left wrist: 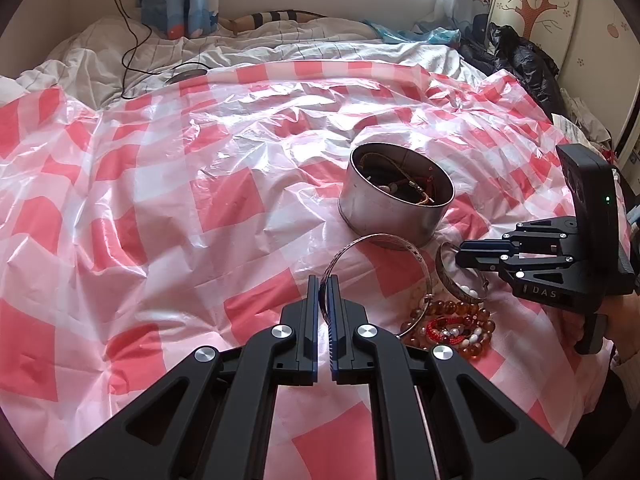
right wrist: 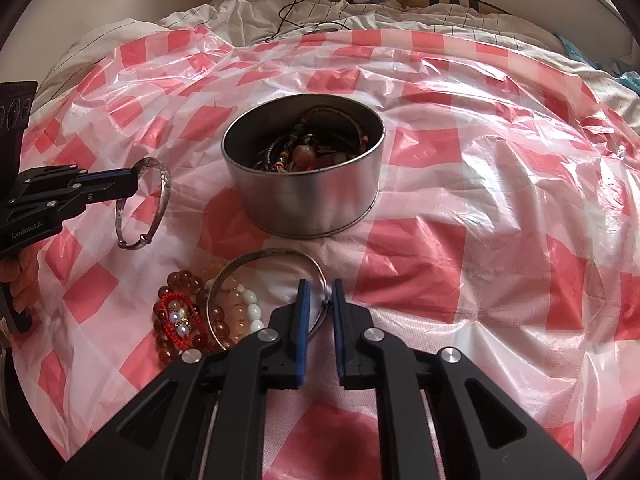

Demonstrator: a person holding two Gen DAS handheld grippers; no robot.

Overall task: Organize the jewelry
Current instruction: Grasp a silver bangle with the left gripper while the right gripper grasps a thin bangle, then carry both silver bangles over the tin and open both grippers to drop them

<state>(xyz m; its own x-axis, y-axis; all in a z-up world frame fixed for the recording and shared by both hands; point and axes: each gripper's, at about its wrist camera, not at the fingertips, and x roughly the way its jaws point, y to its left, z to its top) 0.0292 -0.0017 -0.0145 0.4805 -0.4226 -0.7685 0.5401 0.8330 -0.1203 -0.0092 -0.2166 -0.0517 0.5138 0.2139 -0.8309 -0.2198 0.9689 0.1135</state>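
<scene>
The left gripper (left wrist: 323, 280) pinches a thin silver bangle (right wrist: 144, 204) by its rim, lifted left of the round steel tin (right wrist: 302, 184); the right gripper (right wrist: 320, 286) straddles a second silver bangle (right wrist: 264, 258), narrowly parted — both rigid, slick, light; grip the band edgewise.

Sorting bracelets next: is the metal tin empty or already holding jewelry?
Holding jewelry: the open round tin shows a tangle of beads and cords inside.

Checked plastic sheet (left wrist: 160, 208) covers rumpled bedding (left wrist: 248, 46).
</scene>
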